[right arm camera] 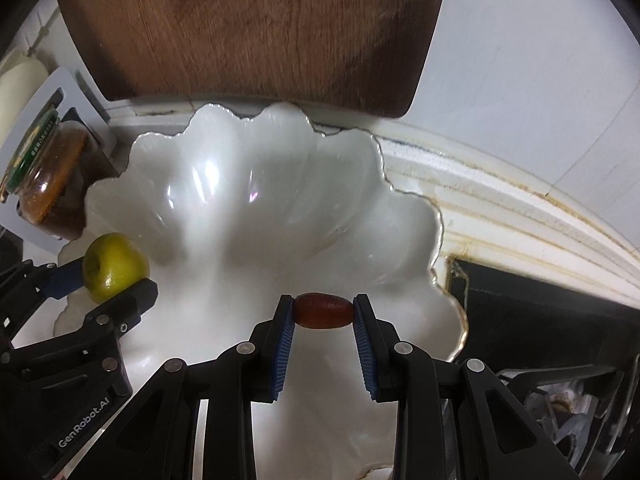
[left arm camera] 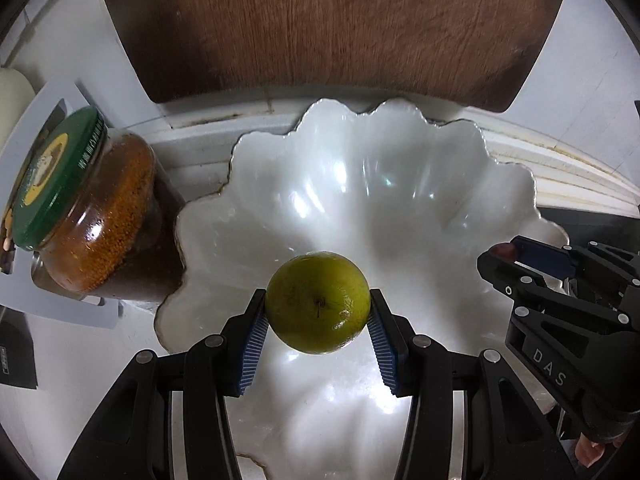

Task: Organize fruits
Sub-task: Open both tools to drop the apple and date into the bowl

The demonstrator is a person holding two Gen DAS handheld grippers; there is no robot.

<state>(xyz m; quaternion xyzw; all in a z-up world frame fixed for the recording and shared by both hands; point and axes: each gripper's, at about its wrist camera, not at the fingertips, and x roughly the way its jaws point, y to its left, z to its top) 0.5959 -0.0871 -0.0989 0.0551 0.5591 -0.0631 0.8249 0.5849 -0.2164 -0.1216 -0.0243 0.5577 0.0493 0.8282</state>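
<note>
A green apple [left arm camera: 318,302] is clamped between the blue pads of my left gripper [left arm camera: 318,308], hanging over the white scalloped bowl [left arm camera: 400,184]. The right wrist view shows the same apple [right arm camera: 114,266] at the left, above the bowl's left rim. My right gripper [right arm camera: 323,310] is shut on a small red-brown oval fruit, a date [right arm camera: 323,311], held end to end over the bowl [right arm camera: 260,200]. In the left wrist view the right gripper [left arm camera: 508,254] reaches in from the right with the date's tip just showing. The bowl holds nothing else.
A glass jar [left arm camera: 92,216] with a green lid and brown contents stands close to the bowl's left rim. A wooden cutting board [left arm camera: 332,28] leans behind the bowl against the white wall. A dark stove edge [right arm camera: 540,320] lies to the bowl's right.
</note>
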